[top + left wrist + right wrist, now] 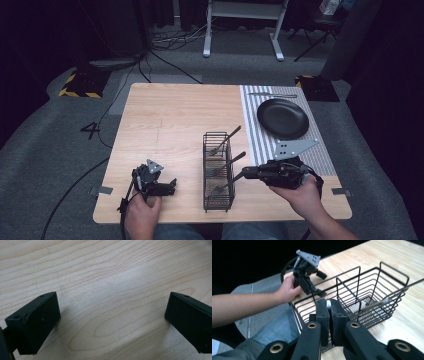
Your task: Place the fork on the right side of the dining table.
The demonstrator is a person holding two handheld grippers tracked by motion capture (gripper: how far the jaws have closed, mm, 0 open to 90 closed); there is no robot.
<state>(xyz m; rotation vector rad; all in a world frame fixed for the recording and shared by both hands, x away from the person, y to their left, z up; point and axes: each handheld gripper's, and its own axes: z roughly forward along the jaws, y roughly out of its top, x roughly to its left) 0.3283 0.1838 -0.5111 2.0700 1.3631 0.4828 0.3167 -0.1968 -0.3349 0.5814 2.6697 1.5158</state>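
- The landmark is the black wire basket, a narrow three-compartment caddy standing upright on the wooden table near the person's edge.
- Three pieces of cutlery lean out of the basket toward the striped placemat, one per compartment. The far one is a fork, the middle utensil sits just behind the near one, and I cannot tell its type.
- The right gripper lies level just beside the basket's placemat side. Its jaws are pressed together on the handle end of the near utensil, whose head rests in the compartment closest to the person.
- In the right gripper view a sliver of bright metal shows pinched between the right gripper pads, with the basket just beyond.
- The right hand grips the tool body, on the placemat side of the basket.
- The left gripper rests on the table on the opposite side of the basket, a little apart from it, held by the left hand.
- In the left gripper view its jaws stand wide apart with bare tabletop between them.
- A black plate sits on the placemat beyond the basket, and another utensil lies past the plate at the far edge.
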